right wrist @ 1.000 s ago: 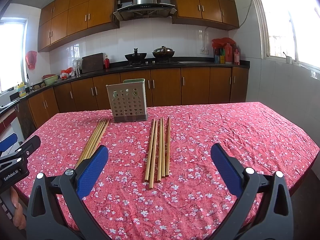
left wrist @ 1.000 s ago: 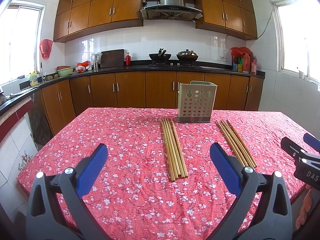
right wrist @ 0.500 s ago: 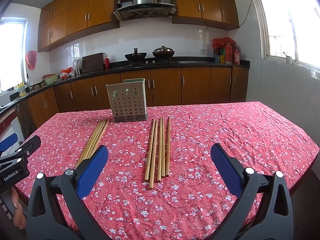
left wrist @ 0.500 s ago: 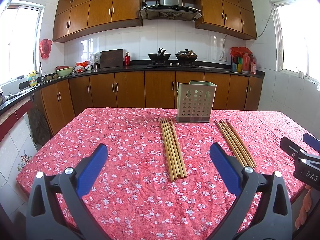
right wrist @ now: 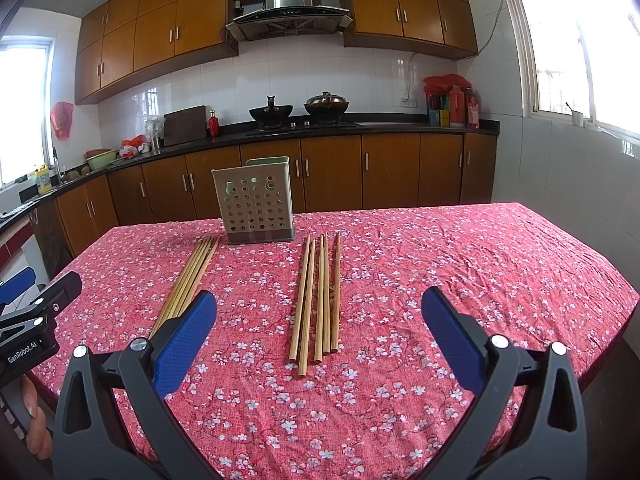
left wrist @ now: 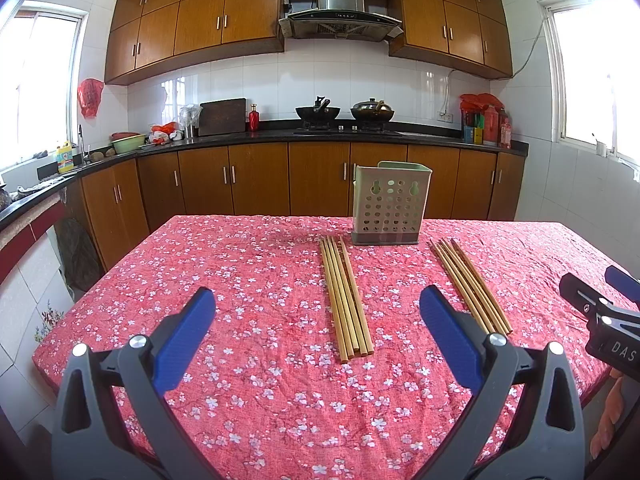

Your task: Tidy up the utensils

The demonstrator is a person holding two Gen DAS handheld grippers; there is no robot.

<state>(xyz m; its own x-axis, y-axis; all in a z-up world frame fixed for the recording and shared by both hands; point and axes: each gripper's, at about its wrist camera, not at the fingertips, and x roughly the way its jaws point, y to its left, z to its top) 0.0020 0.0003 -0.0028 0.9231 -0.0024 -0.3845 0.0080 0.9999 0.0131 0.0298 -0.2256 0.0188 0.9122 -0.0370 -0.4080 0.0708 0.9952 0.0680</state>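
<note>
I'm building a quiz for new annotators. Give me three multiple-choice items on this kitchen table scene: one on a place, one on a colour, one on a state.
1. Where does the utensil holder stand?
A. At the far edge of the table, behind the two chopstick bundles
B. On the counter by the stove
C. Between the fingers of the left gripper

2. What colour is the tablecloth?
A. Plain blue
B. Red with small white flowers
C. Green checks

3. What state are the left gripper and right gripper in?
A. Both open, holding nothing
B. Left shut on chopsticks
C. Right shut on the holder

Answers: 1 A, the holder sits beyond the left bundle and right bundle. 2 B, the floral red cloth covers the table. 3 A, the blue pads stand wide apart with only cloth between them.
</note>
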